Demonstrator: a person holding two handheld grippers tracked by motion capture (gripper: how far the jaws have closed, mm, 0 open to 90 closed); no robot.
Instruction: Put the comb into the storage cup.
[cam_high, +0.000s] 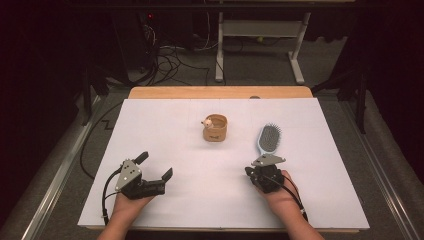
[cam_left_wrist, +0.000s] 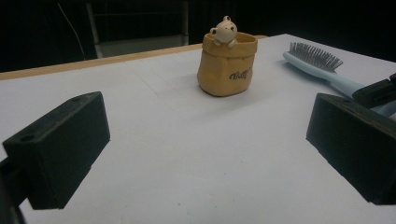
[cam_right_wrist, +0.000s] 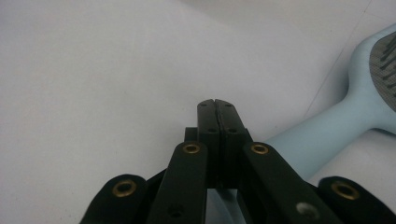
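A pale blue hairbrush (cam_high: 269, 138) lies on the white table cover at the right, bristles up, handle toward me. My right gripper (cam_high: 266, 164) sits at the handle's near end with its jaws pressed flat together; in the right gripper view the right gripper (cam_right_wrist: 217, 105) is shut with nothing between its tips, and the hairbrush (cam_right_wrist: 355, 107) handle runs beneath and to the right of it. A tan pouch (cam_high: 215, 129) with a small bear figure peeking out stands at mid-table. My left gripper (cam_high: 154, 165) rests at the near left, open and empty, facing the pouch (cam_left_wrist: 226, 63) and the hairbrush (cam_left_wrist: 322, 65).
The white cover (cam_high: 165, 125) spans most of the wooden table (cam_high: 220, 92). Behind the far edge are a desk frame (cam_high: 260, 45) and loose cables (cam_high: 170, 60) on the floor. A metal rail (cam_high: 60, 170) runs along the left side.
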